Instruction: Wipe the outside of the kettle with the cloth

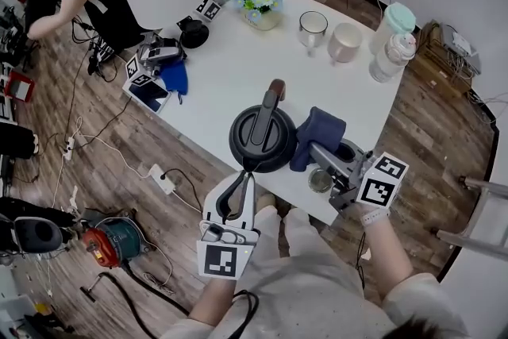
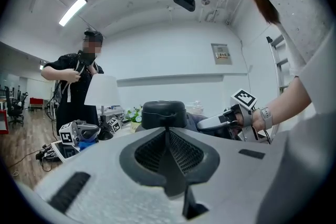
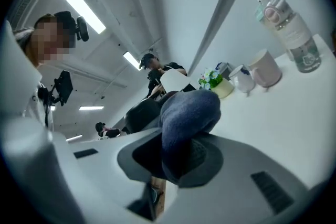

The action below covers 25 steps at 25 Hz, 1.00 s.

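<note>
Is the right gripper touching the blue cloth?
Touching. The right gripper view shows the right gripper shut on the blue cloth, which bulges out from between its jaws.

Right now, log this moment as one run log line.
left gripper shut, empty, by kettle | right gripper shut on cloth | cloth at kettle's side

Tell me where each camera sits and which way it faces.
Head view: on the person's head, looking steeply down at the table, kettle and cloth; forearms, legs, left tool and right tool show.
Left gripper view: on the left tool, looking level over its shut jaws at the kettle; the right forearm and right tool show.
Right gripper view: on the right tool, tilted, looking past the gripped cloth along the table; the person's shoulder shows.
Shared: both gripper views show the kettle and flowers.
</note>
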Motion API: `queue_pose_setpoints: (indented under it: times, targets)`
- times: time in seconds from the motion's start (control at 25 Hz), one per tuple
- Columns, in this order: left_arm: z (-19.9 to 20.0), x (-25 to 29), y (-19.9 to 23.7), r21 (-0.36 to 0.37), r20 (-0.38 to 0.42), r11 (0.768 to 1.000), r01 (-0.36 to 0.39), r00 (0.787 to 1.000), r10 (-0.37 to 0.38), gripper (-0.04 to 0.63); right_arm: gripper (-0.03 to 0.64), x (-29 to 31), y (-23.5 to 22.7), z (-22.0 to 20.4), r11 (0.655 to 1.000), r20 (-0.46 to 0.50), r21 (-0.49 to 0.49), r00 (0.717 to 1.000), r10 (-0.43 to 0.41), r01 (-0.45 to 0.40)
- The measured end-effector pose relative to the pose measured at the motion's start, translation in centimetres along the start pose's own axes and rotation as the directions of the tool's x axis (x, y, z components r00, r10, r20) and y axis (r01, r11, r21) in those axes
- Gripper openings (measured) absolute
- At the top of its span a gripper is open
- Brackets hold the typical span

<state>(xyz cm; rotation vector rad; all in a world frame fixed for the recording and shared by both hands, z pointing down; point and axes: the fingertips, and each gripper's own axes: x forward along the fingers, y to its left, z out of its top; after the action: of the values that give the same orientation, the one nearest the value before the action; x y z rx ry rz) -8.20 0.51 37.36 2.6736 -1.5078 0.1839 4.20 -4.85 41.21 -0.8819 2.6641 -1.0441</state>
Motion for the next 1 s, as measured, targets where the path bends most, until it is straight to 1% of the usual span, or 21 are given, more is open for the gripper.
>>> queue_pose_setpoints:
  times: [0.12,0.28,0.4,0.52,0.64,0.76,0.88,1.0]
  targets:
    - [0.0,-0.1,-0.2,-0.014,-0.001,1.0,-0.01,1.0,0.01,0.008,0.055,-0.4,-0.3,-0.4,0.999,-0.028,-0.003,0.999,-0.043,0.043]
    - [0.0,0.0,-0.2,0.005,0.041,1.0,-0.017,0.999,0.016,0.008,0.055,-1.0,0.4,-1.0,0.999,-0.052,-0.018,0.997,-0.048,0.047]
    - [-0.5,0.1,-0.4,-0.028,0.034,0.999,-0.034,0.999,0.035,0.008,0.055,-1.7,1.2,-1.8,0.998,-0.074,-0.035,0.996,-0.054,0.052]
    - [-0.5,0.3,-1.1,-0.057,0.038,0.998,-0.034,0.999,0.037,0.006,0.055,-2.5,2.3,-2.7,0.997,-0.089,-0.065,0.995,-0.055,0.049]
    - [0.0,0.5,-2.2,-0.108,0.054,0.994,-0.012,0.998,0.018,0.006,0.055,-3.1,3.3,-3.3,0.995,-0.084,-0.087,0.995,-0.06,0.053]
    - [-0.3,0.7,-3.2,-0.125,0.073,0.992,0.014,0.997,-0.005,0.006,0.055,-3.5,3.8,-3.8,0.992,-0.084,-0.105,0.993,-0.078,0.069]
    - [-0.5,0.7,-3.8,-0.143,0.076,0.989,0.021,0.997,-0.01,0.006,0.055,-3.6,4.2,-4.2,0.986,-0.095,-0.145,0.99,-0.1,0.085]
    - [-0.7,0.6,-3.9,-0.115,0.084,0.993,0.023,0.996,-0.013,0.006,0.055,-3.7,4.4,-4.4,0.978,-0.107,-0.184,0.987,-0.123,0.101]
